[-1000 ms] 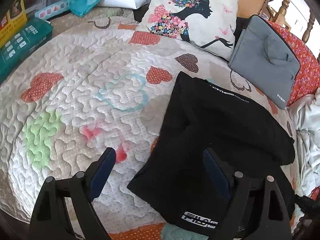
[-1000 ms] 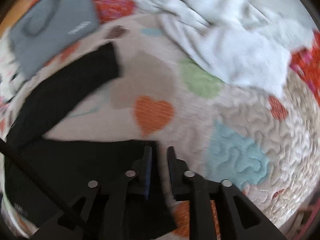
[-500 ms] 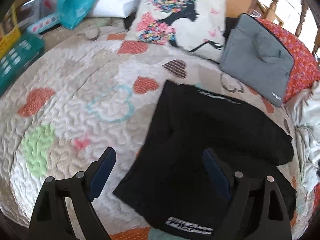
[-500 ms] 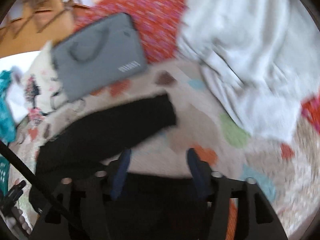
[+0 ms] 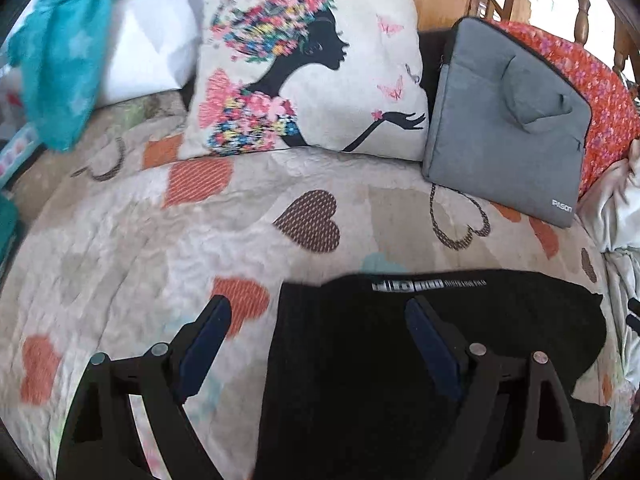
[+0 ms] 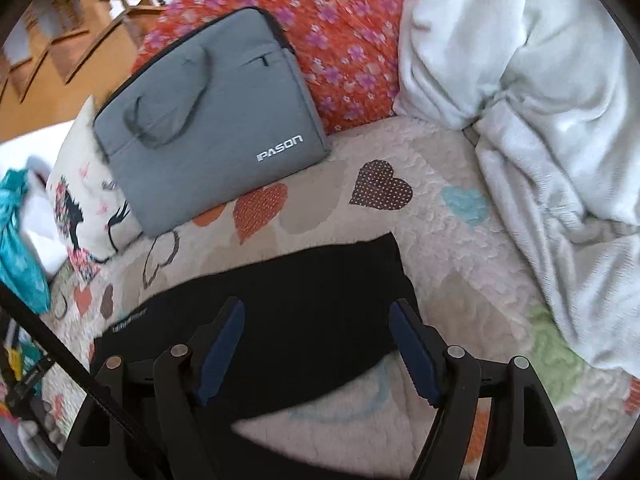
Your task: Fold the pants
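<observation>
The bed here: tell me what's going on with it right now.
A person with two handheld grippers is folding black pants on a heart-print quilt. Both the left gripper and the right gripper hang over the pants with jaws wide open, gripping nothing. The pants lie partly folded. A grey laptop bag leans at the head.

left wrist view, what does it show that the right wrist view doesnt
Only the left wrist view shows the white box behind the teal cloth and the whole silhouette pillow.

Only the right wrist view shows the big white blanket bunched beside the quilt.

Both show the black pants on the heart quilt, the grey laptop bag, the red floral cover and an open hand-held gripper: left, right.
</observation>
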A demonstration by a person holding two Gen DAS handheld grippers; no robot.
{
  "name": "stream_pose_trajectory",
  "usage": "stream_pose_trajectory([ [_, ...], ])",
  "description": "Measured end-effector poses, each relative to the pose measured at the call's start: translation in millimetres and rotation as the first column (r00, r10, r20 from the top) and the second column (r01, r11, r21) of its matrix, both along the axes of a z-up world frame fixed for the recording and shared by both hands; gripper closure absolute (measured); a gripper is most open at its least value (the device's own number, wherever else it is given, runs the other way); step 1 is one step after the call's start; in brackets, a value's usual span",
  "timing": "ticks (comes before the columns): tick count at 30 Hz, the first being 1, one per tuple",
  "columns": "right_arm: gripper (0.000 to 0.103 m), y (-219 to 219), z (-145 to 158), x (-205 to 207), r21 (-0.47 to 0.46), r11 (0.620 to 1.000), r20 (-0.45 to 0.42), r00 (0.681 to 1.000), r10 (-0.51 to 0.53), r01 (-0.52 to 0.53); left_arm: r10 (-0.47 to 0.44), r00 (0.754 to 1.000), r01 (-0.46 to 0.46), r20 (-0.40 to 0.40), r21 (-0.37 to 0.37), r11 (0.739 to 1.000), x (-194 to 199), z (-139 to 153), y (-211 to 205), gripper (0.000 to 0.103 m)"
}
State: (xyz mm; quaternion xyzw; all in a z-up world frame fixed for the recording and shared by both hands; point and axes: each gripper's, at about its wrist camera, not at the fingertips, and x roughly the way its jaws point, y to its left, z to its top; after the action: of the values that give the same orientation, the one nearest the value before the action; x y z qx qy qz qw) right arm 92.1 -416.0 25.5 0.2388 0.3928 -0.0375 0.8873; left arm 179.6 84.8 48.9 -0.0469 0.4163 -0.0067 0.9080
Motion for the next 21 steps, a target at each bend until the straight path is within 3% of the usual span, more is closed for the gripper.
stream_pose_trajectory([
  [6, 0.024, -6, -15, 70, -0.064, 0.991, -0.072, 0.991, 0.112, -0.117, -0.072, 0.996, 0.071, -0.057, -0.025, 0.997, 52, -28, 10, 0.015],
  [14, 0.024, 19, -46, 145, -0.066, 0.943, -0.169, 0.935, 0.311, -0.326, -0.230, 0.964, 0.214, -0.136, -0.121, 0.969, 88, -65, 2, 0.015],
  [19, 0.019, 39, -64, 161, -0.109, 0.921, -0.194, 0.916, 0.350, -0.375, -0.272, 0.950, 0.264, -0.155, -0.068, 0.962, 92, -78, -16, 0.012],
  [21, 0.016, 37, -64, 162, -0.077, 0.927, -0.173, 0.921, 0.349, -0.366, -0.295, 0.942, 0.288, -0.158, -0.062, 0.956, 90, -78, -21, 0.012],
])
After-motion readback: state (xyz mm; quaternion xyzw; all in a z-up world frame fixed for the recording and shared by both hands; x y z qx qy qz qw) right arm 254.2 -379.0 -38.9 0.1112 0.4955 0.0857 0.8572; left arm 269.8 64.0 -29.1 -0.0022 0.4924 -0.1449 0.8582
